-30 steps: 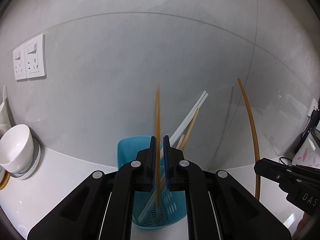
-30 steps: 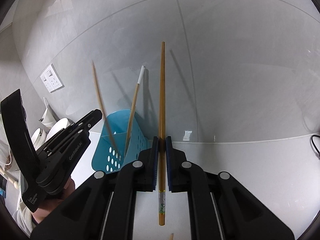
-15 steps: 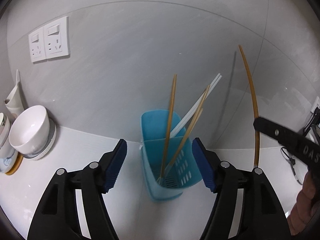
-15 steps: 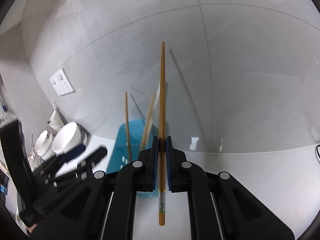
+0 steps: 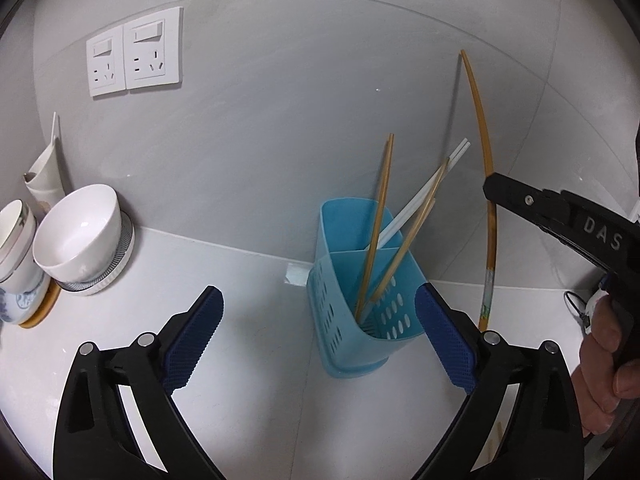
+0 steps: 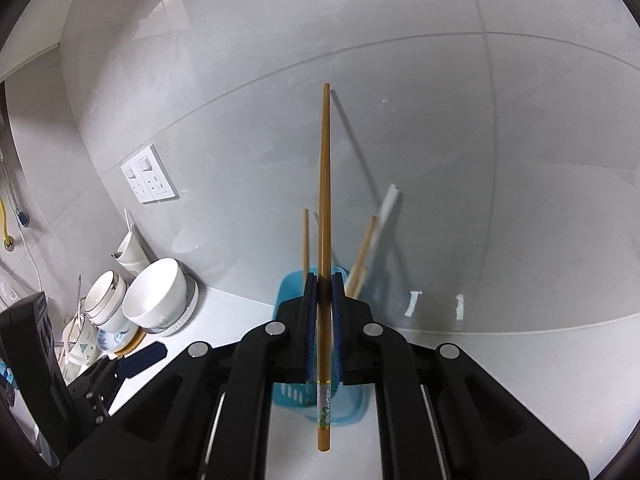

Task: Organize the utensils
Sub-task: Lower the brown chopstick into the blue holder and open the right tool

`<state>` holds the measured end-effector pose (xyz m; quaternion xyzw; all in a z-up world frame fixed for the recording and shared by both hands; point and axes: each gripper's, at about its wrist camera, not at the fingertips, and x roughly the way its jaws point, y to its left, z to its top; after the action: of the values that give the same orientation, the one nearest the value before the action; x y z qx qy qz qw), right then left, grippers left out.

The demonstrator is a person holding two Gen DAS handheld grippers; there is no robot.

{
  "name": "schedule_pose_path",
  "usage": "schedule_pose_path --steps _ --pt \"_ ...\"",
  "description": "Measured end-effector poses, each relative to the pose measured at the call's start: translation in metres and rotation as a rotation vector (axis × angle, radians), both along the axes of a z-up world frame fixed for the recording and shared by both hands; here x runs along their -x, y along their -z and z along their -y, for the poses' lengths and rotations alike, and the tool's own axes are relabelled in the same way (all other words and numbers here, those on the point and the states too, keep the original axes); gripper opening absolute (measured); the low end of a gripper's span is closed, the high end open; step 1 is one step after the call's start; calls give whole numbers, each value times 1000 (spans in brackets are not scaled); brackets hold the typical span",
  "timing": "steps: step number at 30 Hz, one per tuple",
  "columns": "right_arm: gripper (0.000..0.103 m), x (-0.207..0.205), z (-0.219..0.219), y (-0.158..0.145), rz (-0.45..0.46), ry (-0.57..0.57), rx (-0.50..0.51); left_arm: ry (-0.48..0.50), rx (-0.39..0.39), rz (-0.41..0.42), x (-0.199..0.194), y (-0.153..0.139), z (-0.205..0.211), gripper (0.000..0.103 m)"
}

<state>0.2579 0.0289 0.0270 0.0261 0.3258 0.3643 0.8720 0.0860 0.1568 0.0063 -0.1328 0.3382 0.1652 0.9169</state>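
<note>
A wooden chopstick (image 6: 324,216) is clamped upright between the blue pads of the right gripper (image 6: 324,320), its printed lower end hanging below the jaws and its tip standing against the grey wall. Just behind those jaws the blue utensil holder (image 6: 294,280) is largely covered in the right wrist view, and only the upper ends of the chopsticks inside it are seen above the gripper.

From the left wrist view the holder (image 5: 340,240) is seen whole, standing on the white counter (image 5: 248,280) against the wall, divided into a back and a front compartment. Two wooden chopsticks (image 5: 378,216) are seen leaning in the front compartment, and a white pair (image 5: 424,190) leans from the back one. The left gripper (image 5: 318,316) is spread wide with nothing between its pads, its jaws opening, and it is angled down toward the counter short of the holder. The right gripper (image 5: 494,186) and its chopstick (image 5: 482,132) are seen at the right, with the hand (image 5: 604,364) wrapped round the handle.

To the left, white bowls (image 5: 78,232) are stacked beside a double wall socket (image 5: 134,56).
</note>
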Motion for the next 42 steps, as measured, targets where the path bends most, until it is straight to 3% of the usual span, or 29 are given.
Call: schedule_pose_path --steps 17,34,38,40,42 --pt "7 4 -31 24 82 15 -42 -35 11 -28 4 16 -24 97" --pt "7 7 -40 65 14 16 40 -56 12 -54 1 33 -34 97" --pt "10 10 -40 65 -28 1 96 -50 21 -61 0 33 -36 97" --pt "19 13 -36 59 -22 5 112 -44 27 -59 0 33 -38 97" --pt "37 15 -30 53 -22 23 119 -41 23 -59 0 31 -37 97"
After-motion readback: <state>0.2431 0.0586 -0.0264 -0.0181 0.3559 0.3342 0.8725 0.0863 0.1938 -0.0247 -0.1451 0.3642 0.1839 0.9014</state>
